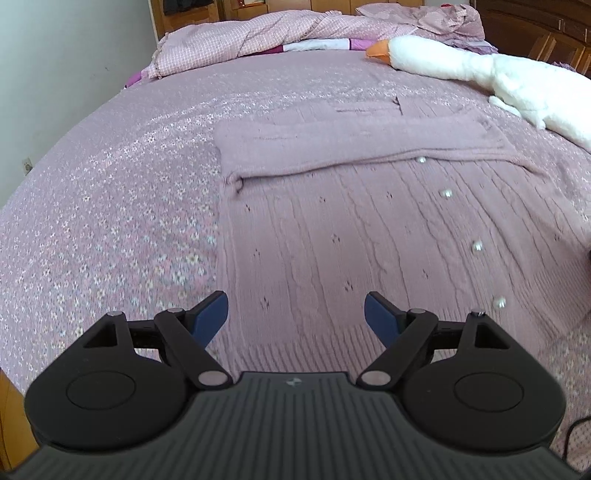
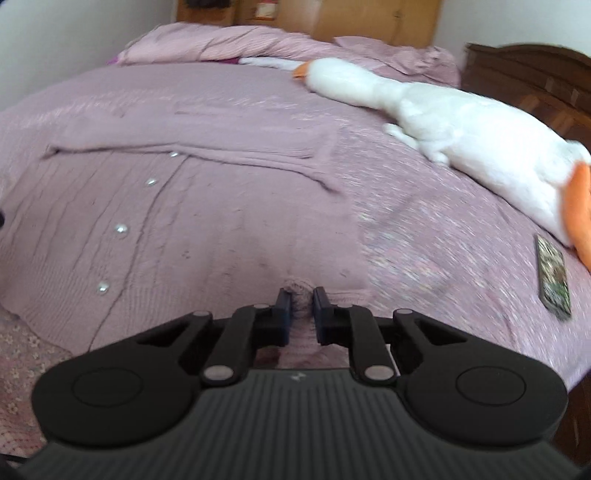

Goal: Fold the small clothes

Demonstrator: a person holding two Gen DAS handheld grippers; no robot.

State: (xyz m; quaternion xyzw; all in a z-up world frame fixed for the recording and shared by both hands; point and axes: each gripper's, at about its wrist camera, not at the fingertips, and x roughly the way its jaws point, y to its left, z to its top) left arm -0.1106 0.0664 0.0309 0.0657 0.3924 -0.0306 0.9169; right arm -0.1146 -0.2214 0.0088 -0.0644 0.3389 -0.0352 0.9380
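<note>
My left gripper [image 1: 295,314] hangs spread wide over the pink knit cardigan [image 1: 332,229], centre frame; my right gripper [image 2: 302,306] pinches its bunched hem, low centre.

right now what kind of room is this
Most likely a bedroom: a bed with a floral cover, a bunched-up quilt at its far end, and a plush goose lying on it.

A cardigan [image 1: 332,229] lies flat on the bed [image 1: 110,184]. A plush goose [image 2: 461,136] lies toward the bed's right edge, a phone [image 2: 553,275] beside it.
</note>
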